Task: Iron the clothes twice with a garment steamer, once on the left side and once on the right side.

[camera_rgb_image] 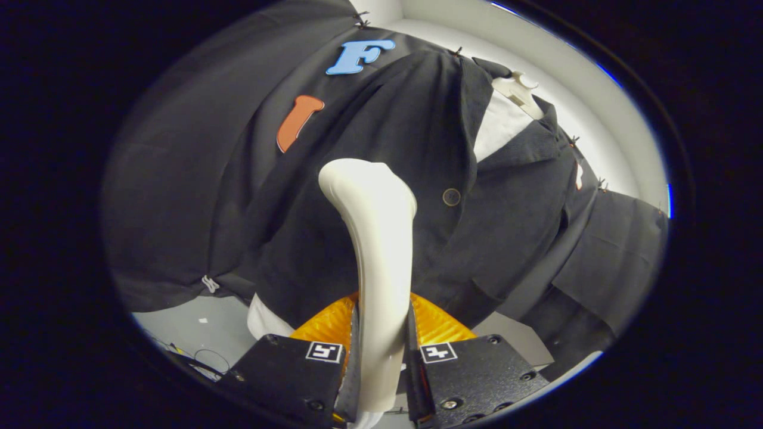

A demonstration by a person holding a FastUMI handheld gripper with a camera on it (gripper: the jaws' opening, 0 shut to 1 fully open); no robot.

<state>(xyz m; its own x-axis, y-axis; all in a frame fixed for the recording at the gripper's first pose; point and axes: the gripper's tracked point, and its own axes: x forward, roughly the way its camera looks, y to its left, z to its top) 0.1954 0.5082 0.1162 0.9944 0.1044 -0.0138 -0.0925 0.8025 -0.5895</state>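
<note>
Item: white, smooth, hard-plastic garment steamer (375, 238), curved handle widening to a rounded head.
Location: head against the front of the dark woven jacket (417, 179), just beside its round dark button (451, 196).
Gripper (381, 357): both fingers clamped on the steamer's handle, low on it.
Handling, steamer: judged rigid, slick, moderately heavy; the narrow handle is the place to hold it.
Handling, jacket: judged soft and yielding; it hangs on a pale hanger (520, 89) over a white shirt (498, 128).
</note>
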